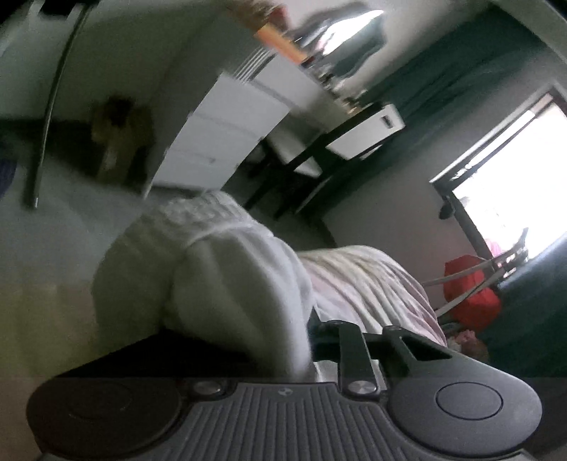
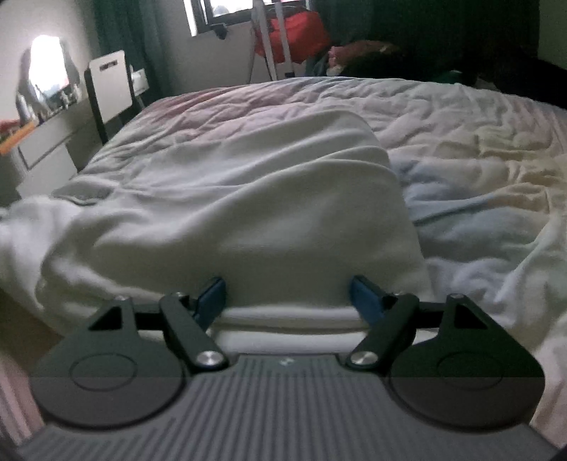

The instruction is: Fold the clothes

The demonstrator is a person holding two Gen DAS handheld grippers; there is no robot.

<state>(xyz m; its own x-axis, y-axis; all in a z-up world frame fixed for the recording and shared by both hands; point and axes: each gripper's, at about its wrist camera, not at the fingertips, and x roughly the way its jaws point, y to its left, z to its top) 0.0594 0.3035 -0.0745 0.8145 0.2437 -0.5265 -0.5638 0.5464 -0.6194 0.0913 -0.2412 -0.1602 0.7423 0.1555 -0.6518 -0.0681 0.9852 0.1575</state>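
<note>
1. White fleece garment (image 2: 248, 198) lies on the bed (image 2: 478, 149), spread from the near edge toward the middle; its near hem hangs at that edge, likely so both grippers can reach it.
2. Right gripper (image 2: 287, 294) has its blue fingers (image 2: 212, 294) spread wide, flanking the garment's near folded edge; nothing pinched. Looks placed to take a broad bite of the hem.
3. Left gripper (image 1: 304, 340): same white cloth (image 1: 226, 269) is bunched over its front and runs down into the jaw area, view tilted and blurred. It seems to be gripping the fabric, but fingertips are covered, so I cannot tell the jaw state.
4. Cloth stands up in a hump in the left view, so that side is probably lifted for a fold.
5. Left of the bed: white dresser (image 2: 46, 149), chair (image 2: 110, 88). Past the far edge: red bag (image 2: 301, 28).
6. Judgement: fold is early, garment still mostly flat.
</note>
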